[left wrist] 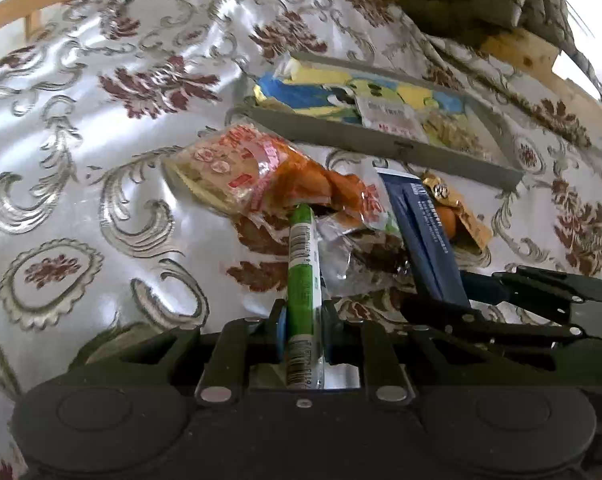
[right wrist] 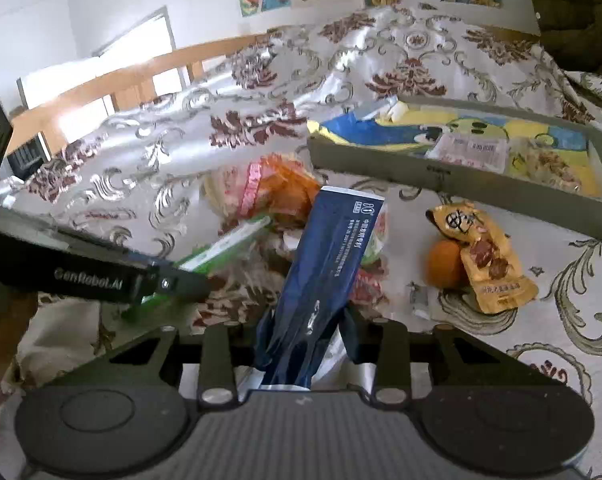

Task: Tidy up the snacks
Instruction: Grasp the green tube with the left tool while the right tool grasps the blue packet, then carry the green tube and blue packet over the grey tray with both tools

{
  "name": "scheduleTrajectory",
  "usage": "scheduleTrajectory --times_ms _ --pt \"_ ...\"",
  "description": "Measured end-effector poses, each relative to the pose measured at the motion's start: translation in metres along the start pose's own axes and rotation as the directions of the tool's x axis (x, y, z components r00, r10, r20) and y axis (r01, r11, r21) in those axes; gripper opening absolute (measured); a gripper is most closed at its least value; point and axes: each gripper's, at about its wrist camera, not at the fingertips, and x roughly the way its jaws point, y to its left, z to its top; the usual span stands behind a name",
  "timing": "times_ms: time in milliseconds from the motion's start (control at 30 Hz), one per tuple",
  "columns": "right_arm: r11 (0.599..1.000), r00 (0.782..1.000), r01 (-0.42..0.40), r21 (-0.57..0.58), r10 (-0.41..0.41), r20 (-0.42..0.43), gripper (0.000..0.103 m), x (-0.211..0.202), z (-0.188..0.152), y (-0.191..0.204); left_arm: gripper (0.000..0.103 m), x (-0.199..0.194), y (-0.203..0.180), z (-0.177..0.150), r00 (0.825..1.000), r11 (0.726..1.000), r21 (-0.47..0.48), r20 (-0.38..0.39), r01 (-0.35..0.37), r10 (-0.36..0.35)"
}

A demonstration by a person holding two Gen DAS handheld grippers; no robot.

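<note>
Snacks are seen scattered on a floral satin tablecloth [left wrist: 101,128] just in front of a grey tray [right wrist: 441,176], in which several packets are already laid. A slim green stick packet [left wrist: 303,264] is pinched between the narrowly closed jaws of the left gripper [left wrist: 303,328], while a dark blue packet [right wrist: 325,272] is clamped upright by the right gripper [right wrist: 307,344]. An orange-wrapped pastry pack [left wrist: 237,168], a small orange fruit [right wrist: 445,264] and a yellow snack pouch [right wrist: 489,260] are left on the cloth near the tray.

Table [right wrist: 501,360], floral satin cloth: grey tray [right wrist: 441,176]; orange snack bag [right wrist: 277,188]; yellow packet [right wrist: 493,264]; orange fruit [right wrist: 443,264].
</note>
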Motion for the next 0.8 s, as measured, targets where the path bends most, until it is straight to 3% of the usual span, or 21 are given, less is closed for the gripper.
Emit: scheduleTrajectory --times_ms 233,400,800 --pt "0.999 0.998 -0.002 0.037 0.0 0.056 0.04 -0.011 0.005 -0.006 0.018 -0.023 -0.01 -0.002 0.996 0.999 -0.011 0.087 -0.035 0.036" --pt "0.997 0.995 0.006 0.072 -0.013 0.096 0.04 -0.016 0.012 -0.014 0.018 -0.031 -0.021 0.009 0.988 1.0 0.004 0.151 -0.006 0.005" --pt "0.979 0.972 0.06 0.196 -0.102 0.212 0.04 -0.027 0.037 -0.063 0.018 0.012 -0.051 0.085 0.975 1.0 -0.014 0.221 0.015 -0.011"
